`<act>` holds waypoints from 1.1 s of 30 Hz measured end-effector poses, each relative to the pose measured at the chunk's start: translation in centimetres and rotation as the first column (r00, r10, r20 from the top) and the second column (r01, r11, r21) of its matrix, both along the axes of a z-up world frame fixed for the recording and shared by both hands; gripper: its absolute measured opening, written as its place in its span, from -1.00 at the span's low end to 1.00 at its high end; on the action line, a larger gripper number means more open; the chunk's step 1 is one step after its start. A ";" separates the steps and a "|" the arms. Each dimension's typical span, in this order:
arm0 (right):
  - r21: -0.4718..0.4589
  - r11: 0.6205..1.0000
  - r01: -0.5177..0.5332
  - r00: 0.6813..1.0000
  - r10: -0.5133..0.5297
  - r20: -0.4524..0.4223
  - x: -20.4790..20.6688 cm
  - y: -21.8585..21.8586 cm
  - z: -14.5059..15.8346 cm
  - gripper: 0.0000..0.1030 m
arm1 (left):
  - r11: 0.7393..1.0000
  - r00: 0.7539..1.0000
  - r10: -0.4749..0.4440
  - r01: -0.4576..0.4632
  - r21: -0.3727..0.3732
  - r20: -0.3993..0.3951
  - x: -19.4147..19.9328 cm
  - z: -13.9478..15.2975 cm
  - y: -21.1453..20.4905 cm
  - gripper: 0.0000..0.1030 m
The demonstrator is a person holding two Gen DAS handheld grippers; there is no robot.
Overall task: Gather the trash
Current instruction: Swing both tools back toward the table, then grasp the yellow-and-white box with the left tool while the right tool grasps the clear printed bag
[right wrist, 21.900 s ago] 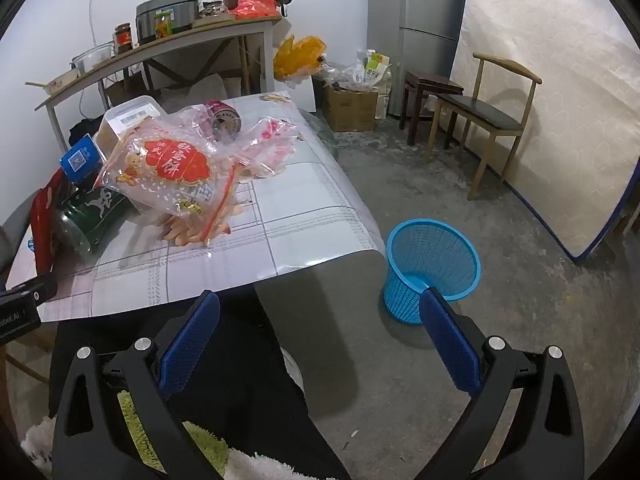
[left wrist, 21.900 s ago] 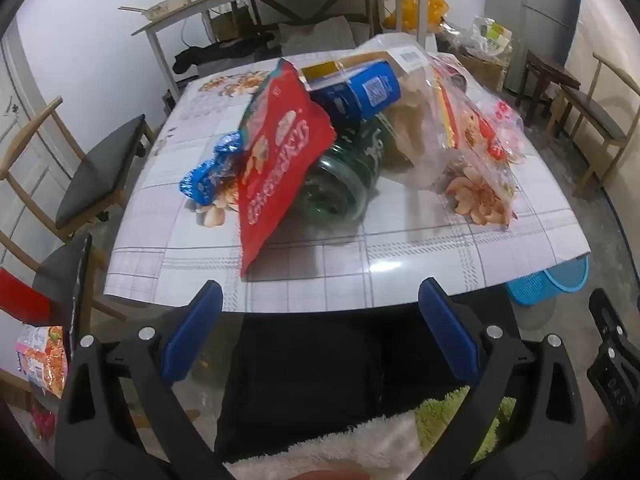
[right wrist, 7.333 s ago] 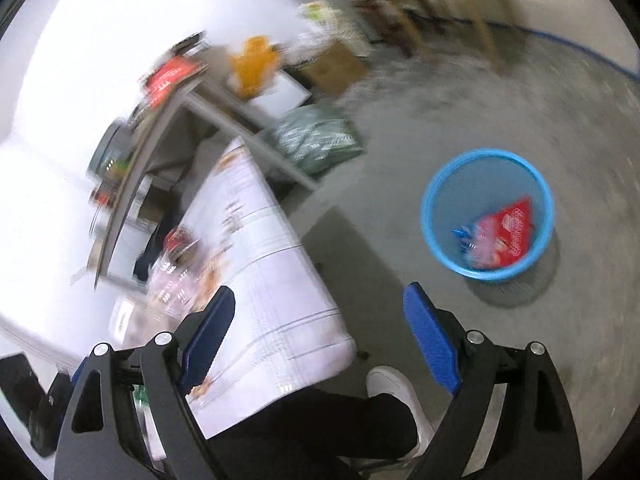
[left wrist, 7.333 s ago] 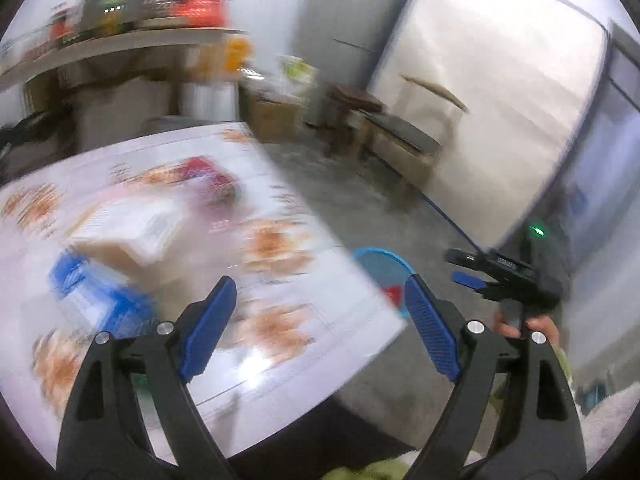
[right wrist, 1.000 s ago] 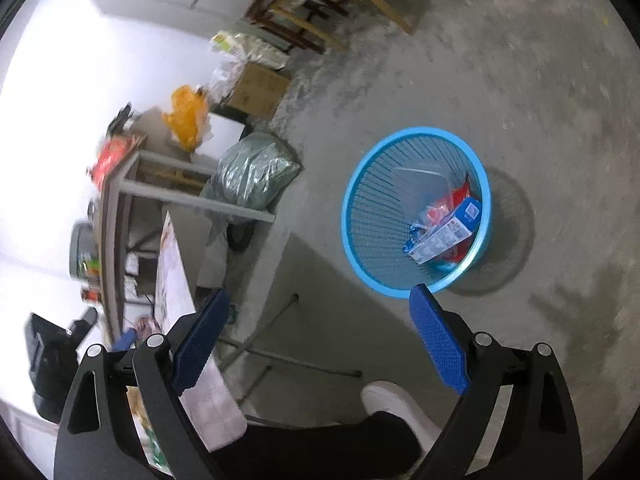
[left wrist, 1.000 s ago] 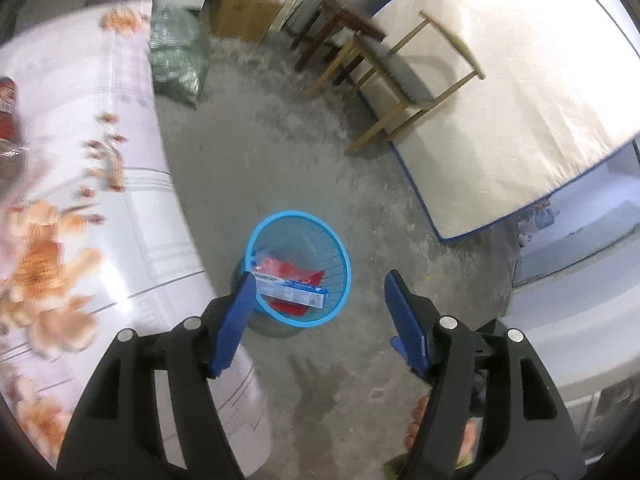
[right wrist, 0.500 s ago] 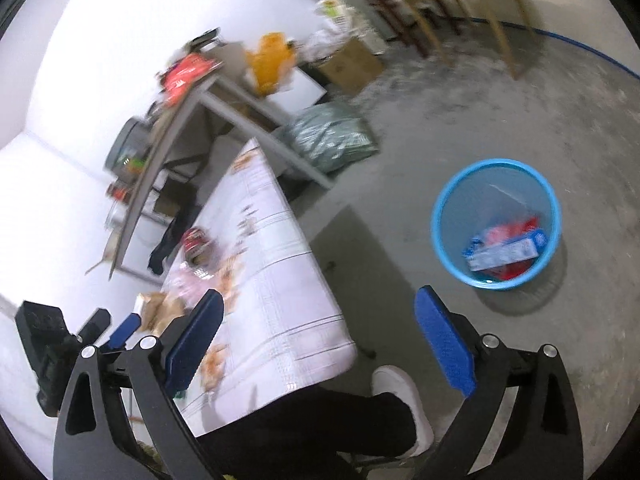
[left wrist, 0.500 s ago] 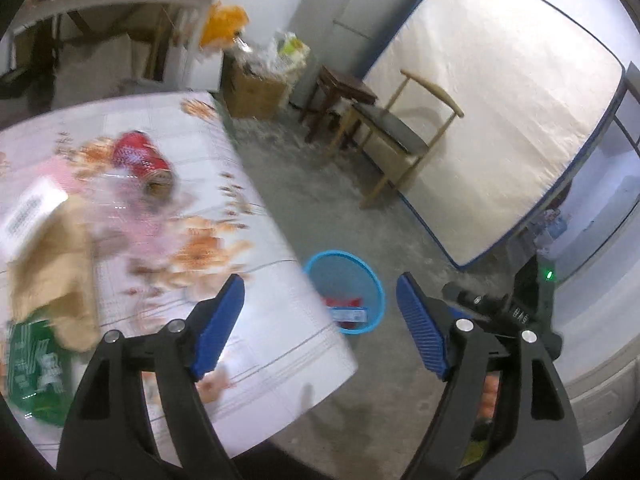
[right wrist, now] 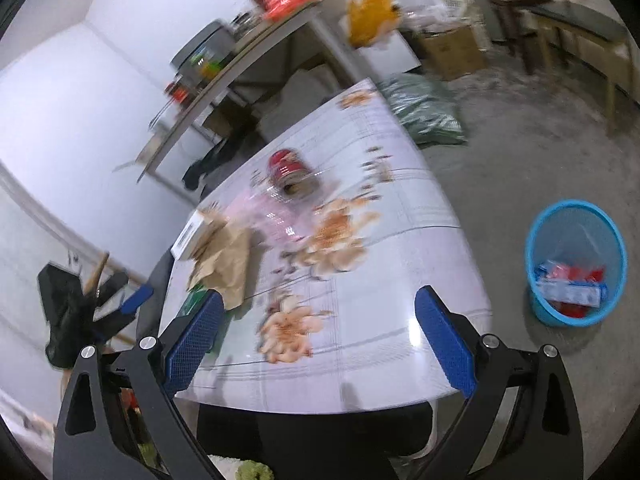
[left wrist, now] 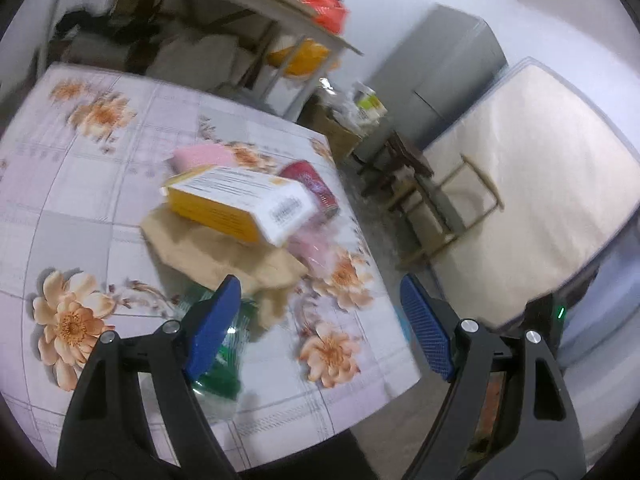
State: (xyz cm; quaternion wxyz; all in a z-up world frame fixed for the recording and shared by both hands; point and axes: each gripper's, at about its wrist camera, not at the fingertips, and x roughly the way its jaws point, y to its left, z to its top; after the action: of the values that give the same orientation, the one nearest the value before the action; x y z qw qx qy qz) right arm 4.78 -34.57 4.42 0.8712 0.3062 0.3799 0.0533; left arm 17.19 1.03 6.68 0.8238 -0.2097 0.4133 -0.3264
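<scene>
My left gripper [left wrist: 320, 322] hangs open above the near edge of the flowered table [left wrist: 80, 200], with nothing between its pads. Ahead of it lie a yellow and white box [left wrist: 236, 204] on a brown paper bag [left wrist: 216, 254], a red can [left wrist: 314, 186], a pink plastic bag [left wrist: 200, 156] and a green bottle [left wrist: 222, 364]. My right gripper [right wrist: 316, 338] is also open and empty over the table's near edge. The blue basket [right wrist: 576, 240] stands on the floor to the right and holds a red packet and a blue and white box [right wrist: 568, 290].
A cluttered shelf table [right wrist: 256, 36] stands behind the flowered table. A green sack [right wrist: 424, 114] and a cardboard box [right wrist: 452, 50] sit on the floor beyond. Wooden chairs [left wrist: 444, 208] and a mattress [left wrist: 532, 168] line the right side. A person's dark trousers [right wrist: 320, 440] are below.
Both cameras have swung up and left from the basket on the floor to the table top. The left jaws stand a little wider than a second ago.
</scene>
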 end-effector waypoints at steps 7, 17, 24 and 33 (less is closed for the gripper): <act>-0.041 0.995 -0.087 0.996 0.087 -0.016 4.2 4.1 0.0 0.82 | 0.986 0.944 0.003 -0.058 -0.157 -0.330 8.6 -3.6 1.8 0.50; -0.022 0.994 -0.104 0.994 0.103 -0.034 6.2 5.5 -0.8 0.82 | 0.965 0.839 0.044 -0.177 -0.195 -0.542 14.1 -9.1 1.5 0.46; -0.011 0.996 -0.091 0.995 0.091 -0.041 6.6 5.0 -1.2 0.82 | 0.932 0.784 0.031 -0.246 -0.265 -0.620 14.9 -11.8 1.9 0.16; -0.067 0.992 -0.109 0.994 0.107 -0.030 9.2 5.5 -1.9 0.82 | 0.894 0.797 0.017 -0.282 -0.348 -0.603 14.3 -11.9 3.3 -0.28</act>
State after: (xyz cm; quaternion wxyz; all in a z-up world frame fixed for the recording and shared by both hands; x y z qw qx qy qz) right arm 13.96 -29.11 2.50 0.8719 0.2559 0.4091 0.0831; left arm 31.50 4.28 -5.26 0.6145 -0.5050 0.5479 -0.2590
